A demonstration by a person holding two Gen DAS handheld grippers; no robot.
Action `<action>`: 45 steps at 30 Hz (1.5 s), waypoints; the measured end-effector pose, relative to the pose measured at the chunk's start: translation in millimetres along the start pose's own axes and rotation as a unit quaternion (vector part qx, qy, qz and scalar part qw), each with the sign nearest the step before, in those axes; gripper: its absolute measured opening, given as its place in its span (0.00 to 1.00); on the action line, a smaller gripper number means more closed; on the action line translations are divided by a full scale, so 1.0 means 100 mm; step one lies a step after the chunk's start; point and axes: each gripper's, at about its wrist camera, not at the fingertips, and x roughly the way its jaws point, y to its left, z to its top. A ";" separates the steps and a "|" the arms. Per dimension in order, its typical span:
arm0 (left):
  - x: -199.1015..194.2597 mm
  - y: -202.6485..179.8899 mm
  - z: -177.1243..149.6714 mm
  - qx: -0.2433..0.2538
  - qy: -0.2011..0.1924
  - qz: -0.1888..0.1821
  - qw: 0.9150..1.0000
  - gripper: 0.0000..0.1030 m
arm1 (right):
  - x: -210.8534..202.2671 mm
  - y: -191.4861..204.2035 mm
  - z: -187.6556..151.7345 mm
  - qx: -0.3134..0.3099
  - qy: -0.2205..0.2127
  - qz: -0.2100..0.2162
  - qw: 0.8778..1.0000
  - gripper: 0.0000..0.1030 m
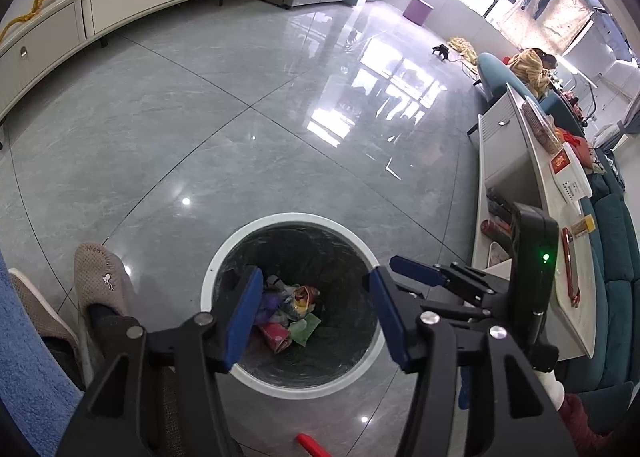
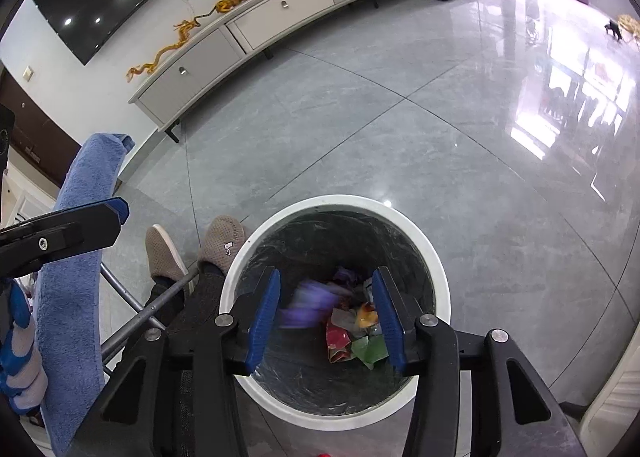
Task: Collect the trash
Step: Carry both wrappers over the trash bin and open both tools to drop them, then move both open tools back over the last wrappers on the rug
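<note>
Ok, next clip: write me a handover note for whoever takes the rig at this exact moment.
Left gripper: open, empty, above the trash bin.
Right gripper: open, above the same bin; a purple wrapper is blurred between its fingers, apparently dropping in.
Done: wrappers lie at the bin's bottom.
Left: something red on the floor near the bin may be trash; check the side table.

I see the bin (image 1: 224, 257) standing on the floor (image 1: 240, 117) with wrappers (image 1: 288, 317) lying in its bottom, my slippered feet (image 2: 222, 243) just left of the bin, and the worktop (image 1: 520, 161) to its right.
</note>
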 end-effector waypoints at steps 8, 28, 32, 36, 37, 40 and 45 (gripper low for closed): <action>-0.23 -0.06 -0.12 0.024 -0.039 0.083 0.995 0.53 | -0.09 0.04 -0.04 0.013 -0.015 -0.008 1.000 0.46; -1.35 0.05 -0.56 0.010 -0.159 0.156 0.975 0.70 | -0.82 0.60 -0.07 -0.009 -0.079 -0.017 0.997 0.55; -1.58 0.11 -0.67 0.000 -0.185 0.163 0.969 0.70 | -1.00 0.78 -0.04 -0.029 -0.092 -0.020 0.995 0.55; -1.80 0.17 -0.80 -0.011 -0.216 0.173 0.961 0.70 | -1.12 0.97 0.00 -0.049 -0.100 -0.024 0.993 0.55; -1.85 0.18 -0.82 -0.012 -0.222 0.175 0.959 0.70 | -1.15 1.02 0.01 -0.054 -0.103 -0.023 0.993 0.55; -2.02 0.22 -0.91 -0.015 -0.245 0.184 0.952 0.70 | -1.24 1.16 0.00 -0.066 -0.109 -0.023 0.992 0.55; -2.28 0.29 -1.07 -0.024 -0.266 0.191 0.945 0.70 | -1.40 1.39 0.00 -0.093 -0.118 -0.029 0.988 0.55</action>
